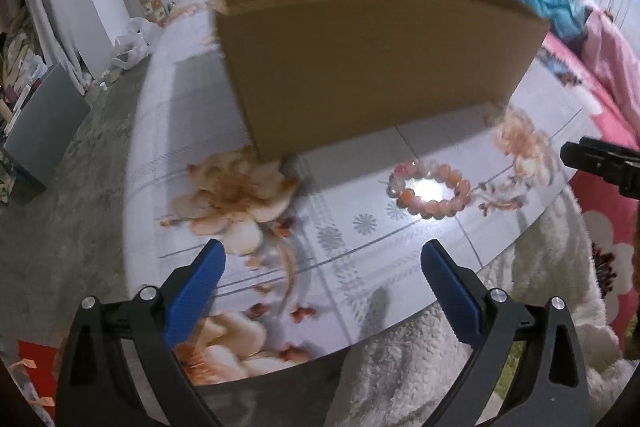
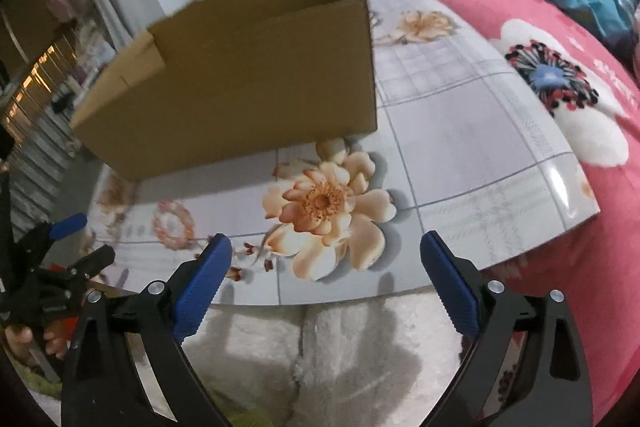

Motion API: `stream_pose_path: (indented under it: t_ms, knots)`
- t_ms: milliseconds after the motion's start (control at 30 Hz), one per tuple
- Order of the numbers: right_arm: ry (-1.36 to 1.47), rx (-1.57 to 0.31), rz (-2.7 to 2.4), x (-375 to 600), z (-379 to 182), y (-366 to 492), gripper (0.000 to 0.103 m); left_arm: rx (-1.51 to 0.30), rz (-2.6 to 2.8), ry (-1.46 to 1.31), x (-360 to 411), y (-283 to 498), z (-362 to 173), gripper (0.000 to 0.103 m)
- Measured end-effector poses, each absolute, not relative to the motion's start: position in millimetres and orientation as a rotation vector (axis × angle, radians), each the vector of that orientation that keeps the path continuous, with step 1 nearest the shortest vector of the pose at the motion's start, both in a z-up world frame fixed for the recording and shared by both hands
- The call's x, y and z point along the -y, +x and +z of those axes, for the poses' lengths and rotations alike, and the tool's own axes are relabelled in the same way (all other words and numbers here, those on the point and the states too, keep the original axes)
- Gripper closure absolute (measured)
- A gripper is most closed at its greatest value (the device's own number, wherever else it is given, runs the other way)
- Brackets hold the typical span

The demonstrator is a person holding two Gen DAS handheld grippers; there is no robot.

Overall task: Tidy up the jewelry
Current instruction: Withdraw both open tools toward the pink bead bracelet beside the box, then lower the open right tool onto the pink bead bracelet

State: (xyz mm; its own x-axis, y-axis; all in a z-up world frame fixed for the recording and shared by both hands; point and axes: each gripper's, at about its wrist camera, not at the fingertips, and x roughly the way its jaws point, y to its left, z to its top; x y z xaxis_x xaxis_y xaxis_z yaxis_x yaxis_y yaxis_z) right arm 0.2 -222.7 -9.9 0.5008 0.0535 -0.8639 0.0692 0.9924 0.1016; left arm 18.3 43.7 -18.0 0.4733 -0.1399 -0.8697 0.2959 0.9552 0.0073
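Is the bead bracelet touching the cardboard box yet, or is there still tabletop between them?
Apart. In the left wrist view the bead bracelet lies flat on the table, with a strip of bare tabletop between it and the near wall of the cardboard box.

Black-framed left gripper (image 1: 322,259) with blue ribbed pads, silver screws.

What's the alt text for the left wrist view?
A pink beaded bracelet lies on a floral-printed table, apart from the open brown cardboard box behind it. The open blue-padded left gripper hovers near the table's front edge, empty.
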Motion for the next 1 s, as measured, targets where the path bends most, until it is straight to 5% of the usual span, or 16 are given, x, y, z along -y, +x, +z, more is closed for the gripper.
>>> stream_pose_path:
  t_ms: [1000]
  knots:
    - [-0.054,-1.051,-0.020,206,-53,5,0.008,-1.079,-0.227,0.164,-17,20,-43,0.006]
